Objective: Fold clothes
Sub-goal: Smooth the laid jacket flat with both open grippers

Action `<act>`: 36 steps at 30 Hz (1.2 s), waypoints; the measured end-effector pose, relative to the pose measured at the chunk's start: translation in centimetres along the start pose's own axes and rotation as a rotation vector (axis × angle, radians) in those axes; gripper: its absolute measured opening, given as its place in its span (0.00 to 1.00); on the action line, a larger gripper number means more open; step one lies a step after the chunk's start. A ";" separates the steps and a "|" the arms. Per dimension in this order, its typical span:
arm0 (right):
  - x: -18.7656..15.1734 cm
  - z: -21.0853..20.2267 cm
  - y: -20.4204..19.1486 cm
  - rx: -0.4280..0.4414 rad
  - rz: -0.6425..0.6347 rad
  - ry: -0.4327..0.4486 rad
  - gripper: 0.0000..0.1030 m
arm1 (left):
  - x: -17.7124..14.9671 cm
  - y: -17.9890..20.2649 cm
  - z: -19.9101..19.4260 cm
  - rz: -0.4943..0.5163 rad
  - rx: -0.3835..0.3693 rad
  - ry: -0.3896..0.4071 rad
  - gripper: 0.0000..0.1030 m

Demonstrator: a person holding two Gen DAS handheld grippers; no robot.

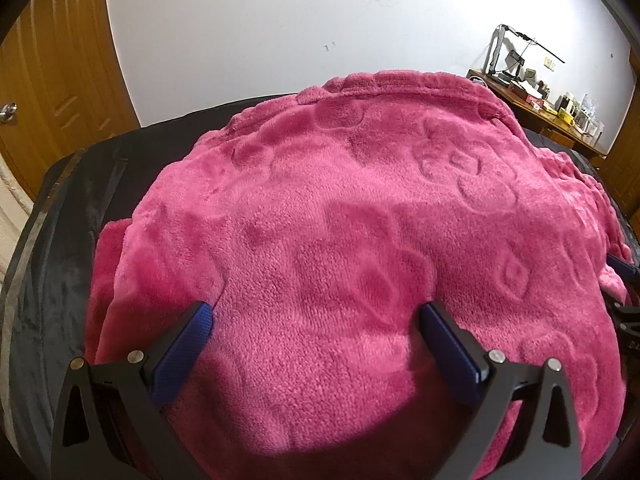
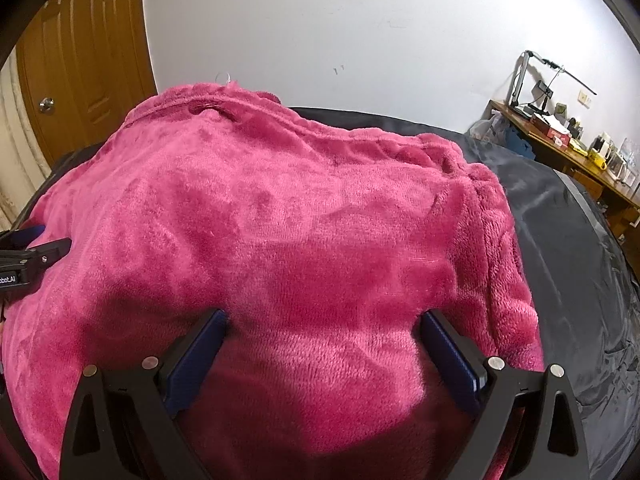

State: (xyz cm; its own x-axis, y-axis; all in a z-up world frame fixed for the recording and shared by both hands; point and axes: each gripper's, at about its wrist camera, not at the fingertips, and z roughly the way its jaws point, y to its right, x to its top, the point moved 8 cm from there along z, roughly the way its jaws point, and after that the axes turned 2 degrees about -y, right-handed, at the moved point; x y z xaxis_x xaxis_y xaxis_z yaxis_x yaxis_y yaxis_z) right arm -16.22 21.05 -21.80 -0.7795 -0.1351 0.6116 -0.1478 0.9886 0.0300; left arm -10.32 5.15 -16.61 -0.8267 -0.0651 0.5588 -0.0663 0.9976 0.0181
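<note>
One garment (image 1: pixel 360 220) is seen, a pink fleece piece spread over a dark cover (image 1: pixel 60 240); it fills most of both views. In the left wrist view its pile is embossed with a flower pattern, while in the right wrist view the surface is plain and a seamed edge runs along its far side. Whether it is a robe or a top cannot be told.

Two grippers are counted. The left gripper (image 1: pixel 316 312) is held over the near part of the garment with its two blue-padded fingers (image 1: pixel 192 328) spread wide, nothing between them but the fleece below. The right gripper (image 2: pixel 322 318) is likewise held over the near part, its two fingers (image 2: pixel 444 336) wide apart and gripping nothing. Whether the tips touch the fleece cannot be told. Each gripper is glimpsed at the edge of the other's view; on the left one, in the right wrist view, part of a white label reads "bbot.AI".

Beyond the cover, one wooden door (image 2: pixel 80 60) with one round knob (image 2: pixel 46 105) is seen at left against a white wall (image 2: pixel 320 20). At right stands one wooden desk (image 2: pixel 560 148), crowded with small items too small to count, and one lamp arm (image 2: pixel 560 70) above it.
</note>
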 end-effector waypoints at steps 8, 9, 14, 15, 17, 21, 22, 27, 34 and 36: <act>0.0 -0.2 0.1 0.009 -0.003 0.010 0.96 | 0.3 0.7 -0.3 0.005 0.039 -0.027 1.00; 0.0 -0.2 0.1 0.012 -0.005 0.009 0.96 | 0.4 0.7 -0.4 0.002 0.046 -0.041 1.00; 0.4 -0.2 0.3 0.045 -0.004 -0.070 0.96 | 0.9 1.1 -1.4 -0.062 0.071 -0.135 1.00; 0.6 -0.3 0.4 0.052 -0.001 -0.100 0.96 | 1.0 1.4 -2.0 -0.074 0.066 -0.134 1.00; 0.9 -0.9 0.6 0.069 0.027 -0.151 0.96 | 1.3 2.9 -3.8 -0.073 0.043 -0.104 1.00; 1.1 -3.8 0.8 0.097 0.073 -0.137 0.96 | 0.4 6.8 -6.5 -0.017 0.060 -0.098 1.00; 0.9 -4.6 0.7 0.086 0.061 -0.133 0.96 | -0.1 7.7 -6.8 -0.006 0.061 -0.105 1.00; -1.8 -5.1 0.3 0.032 -0.031 -0.174 0.96 | -3.2 11.1 -5.6 0.051 0.037 -0.178 1.00; -4.7 -3.0 0.7 0.060 -0.026 -0.204 1.00 | -4.4 10.9 -4.0 0.031 0.038 -0.193 1.00; -4.7 -2.9 0.7 0.057 -0.029 -0.206 1.00 | -4.4 10.9 -3.9 0.035 0.044 -0.188 1.00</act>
State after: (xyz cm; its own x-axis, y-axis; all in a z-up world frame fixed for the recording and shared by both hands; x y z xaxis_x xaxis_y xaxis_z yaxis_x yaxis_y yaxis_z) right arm -10.86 22.61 -22.33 -0.8814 -0.1798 0.4368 -0.2012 0.9795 -0.0028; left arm -5.22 16.42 -15.63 -0.9185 -0.0378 0.3937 -0.0567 0.9977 -0.0365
